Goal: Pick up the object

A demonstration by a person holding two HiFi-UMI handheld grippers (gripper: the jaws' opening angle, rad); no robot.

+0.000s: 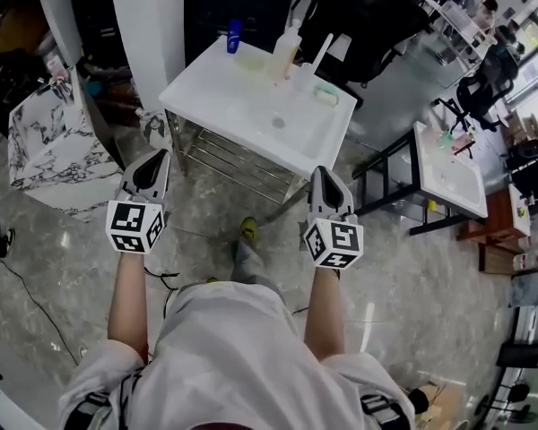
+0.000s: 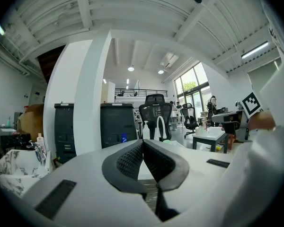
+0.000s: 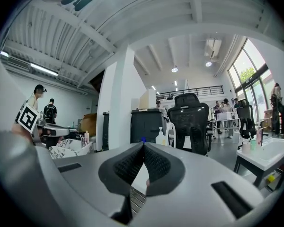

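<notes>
a: state of the claws?

b: we find the left claw point(image 1: 161, 156) shut, its ribbed pads meeting at the tips with nothing between them. the right claw point(image 1: 322, 172) is likewise closed and empty. both are held out in front of the person, short of the worktop point(image 1: 242, 106) and apart from everything on it.

a: and the object?

b: the task names none. we note three candidates along the far edge of the worktop: a pale pump bottle point(image 1: 285, 54), a small blue bottle point(image 1: 234, 36) to its left, and a green block point(image 1: 325, 94) to its right, near the corner. none is touched. at this range we cannot say for certain what the green block is; it may be a sponge or a soap bar.

a: handling?

b: in our judgement the pump bottle is light plastic, smooth and somewhat yielding, and liable to tip if nudged high. we would take it across the body, below the shoulder, not by the pump head. the blue bottle looks light; a grip at mid-height should serve. the green block lies low, so the pads would have to come down astride it, close to the surface.

a: before any of that?

b: either claw must first be opened wider than the chosen thing.
</notes>
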